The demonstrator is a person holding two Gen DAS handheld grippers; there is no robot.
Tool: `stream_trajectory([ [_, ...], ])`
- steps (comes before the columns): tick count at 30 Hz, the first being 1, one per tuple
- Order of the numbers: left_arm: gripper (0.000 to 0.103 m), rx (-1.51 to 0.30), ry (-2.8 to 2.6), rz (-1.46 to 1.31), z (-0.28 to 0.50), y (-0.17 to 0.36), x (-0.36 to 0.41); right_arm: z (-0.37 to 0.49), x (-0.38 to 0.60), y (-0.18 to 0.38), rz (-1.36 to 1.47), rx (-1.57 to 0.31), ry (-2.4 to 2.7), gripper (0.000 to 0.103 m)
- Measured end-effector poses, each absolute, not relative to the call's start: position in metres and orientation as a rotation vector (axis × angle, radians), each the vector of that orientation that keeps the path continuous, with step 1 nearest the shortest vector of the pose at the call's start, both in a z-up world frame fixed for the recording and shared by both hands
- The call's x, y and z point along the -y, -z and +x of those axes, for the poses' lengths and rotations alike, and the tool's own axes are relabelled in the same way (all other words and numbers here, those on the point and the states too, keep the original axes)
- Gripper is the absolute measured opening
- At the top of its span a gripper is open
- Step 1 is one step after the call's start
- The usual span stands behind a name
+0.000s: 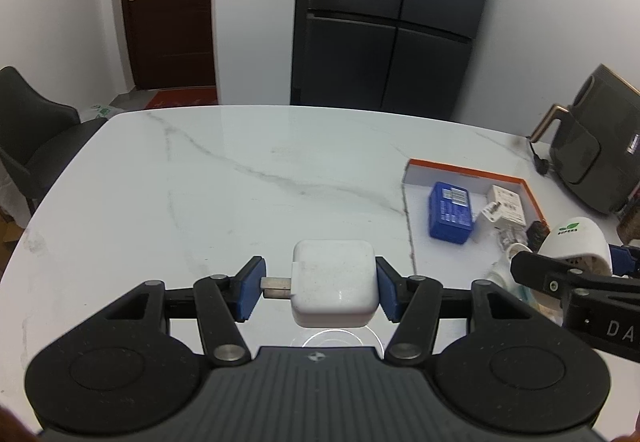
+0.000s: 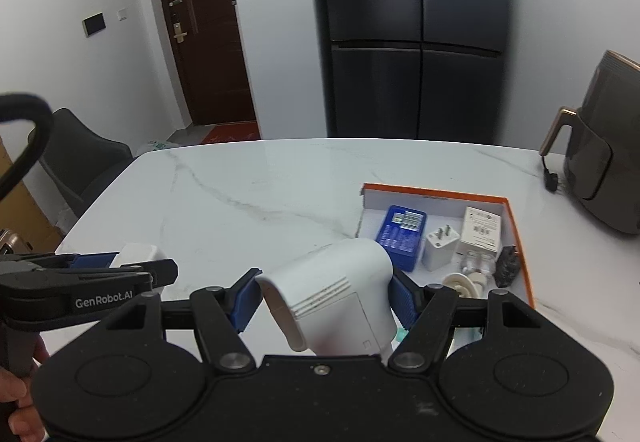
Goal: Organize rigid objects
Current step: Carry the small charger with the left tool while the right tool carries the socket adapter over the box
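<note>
You are mid-carry with both loads. Your left hand-held gripper (image 1: 318, 288) is clamped on the white charger (image 1: 334, 284), one pad on its plug prongs and one on its body, held above the tabletop (image 1: 200, 182) short of the orange-rimmed tray (image 2: 516, 226). Your right hand-held gripper (image 2: 326, 302) grips the white angled device (image 2: 340, 290) just before that tray. Next, bring each over a bare patch in the tray, beside the blue box (image 2: 402, 236) and the white plug adapter (image 2: 440, 248), then lower and release.
</note>
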State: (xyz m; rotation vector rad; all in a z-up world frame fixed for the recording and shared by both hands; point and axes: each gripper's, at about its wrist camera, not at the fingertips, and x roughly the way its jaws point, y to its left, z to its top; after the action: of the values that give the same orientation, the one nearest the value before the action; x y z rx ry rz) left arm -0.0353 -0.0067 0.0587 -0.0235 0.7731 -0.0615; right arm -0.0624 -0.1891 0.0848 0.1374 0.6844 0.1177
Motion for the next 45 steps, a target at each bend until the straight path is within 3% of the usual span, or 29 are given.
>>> stream_trajectory([
  [45, 0.058, -0.802, 0.307, 0.051, -0.044, -0.049, 0.133, -0.116, 0.303, -0.08, 0.242, -0.666, 0.126, 0.08],
])
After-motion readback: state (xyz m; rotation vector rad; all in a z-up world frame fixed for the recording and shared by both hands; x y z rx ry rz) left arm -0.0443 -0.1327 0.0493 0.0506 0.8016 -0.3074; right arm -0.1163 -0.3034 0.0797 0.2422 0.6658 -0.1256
